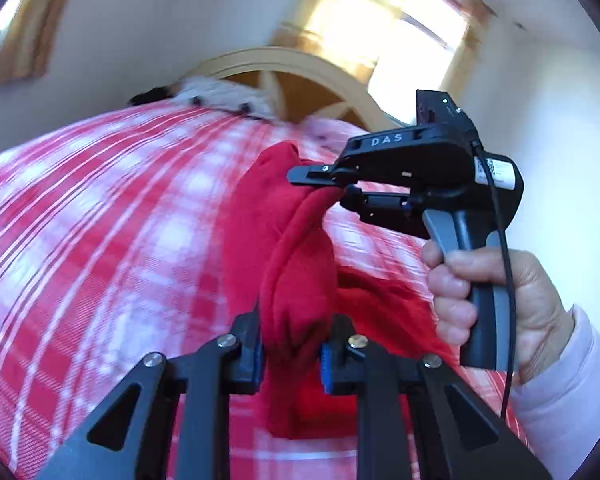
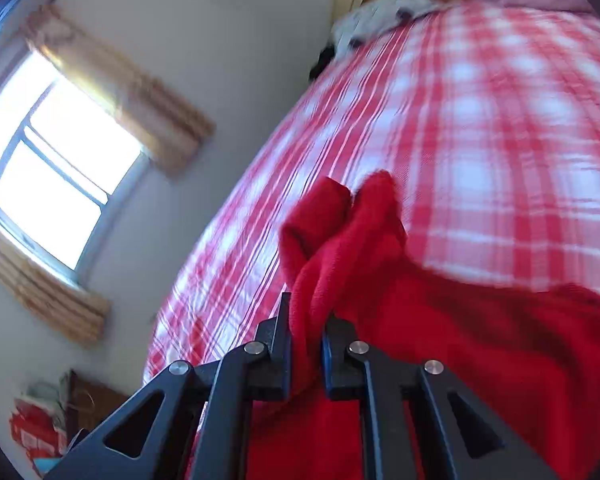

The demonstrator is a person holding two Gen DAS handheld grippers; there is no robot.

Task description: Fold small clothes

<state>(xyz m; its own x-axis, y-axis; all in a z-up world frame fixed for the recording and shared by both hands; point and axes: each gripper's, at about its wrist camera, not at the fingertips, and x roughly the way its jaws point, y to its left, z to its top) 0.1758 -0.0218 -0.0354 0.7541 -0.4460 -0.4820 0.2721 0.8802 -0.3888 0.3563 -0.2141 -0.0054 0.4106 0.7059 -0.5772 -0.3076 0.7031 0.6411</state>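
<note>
A red knit garment (image 1: 284, 248) hangs bunched above a bed with a red and white checked cover (image 1: 100, 240). My left gripper (image 1: 292, 352) is shut on a thick fold of it. My right gripper (image 1: 332, 184) is seen from the side at the upper right, held by a hand, and is shut on another part of the same garment. In the right wrist view the right gripper (image 2: 306, 344) pinches a fold of the red garment (image 2: 440, 320), whose two tube-like ends stick up above the checked cover (image 2: 480, 120).
A wooden headboard (image 1: 300, 80) and pale pillows (image 1: 220, 94) lie at the bed's far end. A bright window with curtains (image 2: 60, 168) is on the left wall. Some red and white items (image 2: 36, 428) sit on the floor by the bed.
</note>
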